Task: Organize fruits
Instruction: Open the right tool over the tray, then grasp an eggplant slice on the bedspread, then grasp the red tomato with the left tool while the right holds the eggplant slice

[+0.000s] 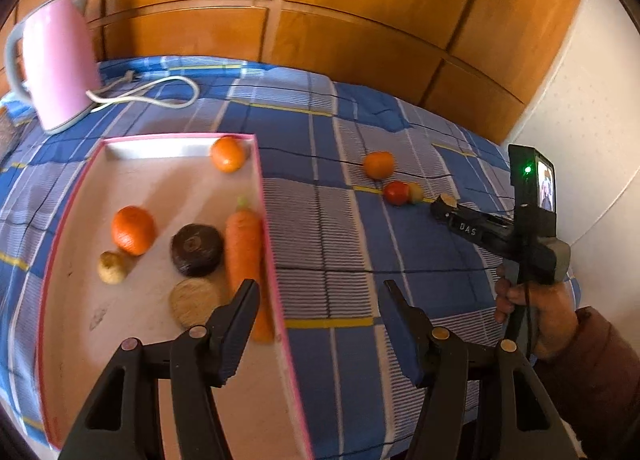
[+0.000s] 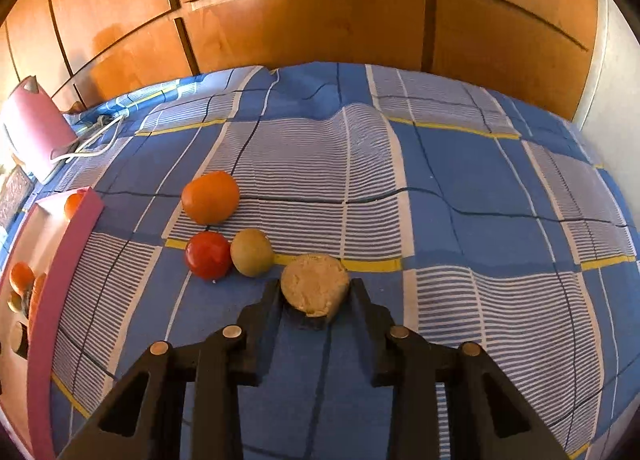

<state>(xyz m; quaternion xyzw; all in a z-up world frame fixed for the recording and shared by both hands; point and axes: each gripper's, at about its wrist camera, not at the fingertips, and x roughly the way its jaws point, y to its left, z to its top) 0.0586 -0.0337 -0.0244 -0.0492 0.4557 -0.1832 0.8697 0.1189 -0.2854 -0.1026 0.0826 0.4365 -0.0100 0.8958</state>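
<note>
While the right hand-held gripper [image 2: 316,292] is clamped on the pale beige crumbly disc [image 2: 314,290] low over the blue checked bedspread [image 2: 460,220], lift straight up before swinging left to the pink-rimmed white box [image 1: 262,196], clearing the red tomato [image 2: 207,254] and olive-green round fruit [image 2: 252,252] just beyond-left. Left hand-held gripper [image 1: 320,292] hangs apart, empty. Disc's underside is hidden.

The right gripper [image 1: 442,204] reads "DAS" (raised lettering).
</note>
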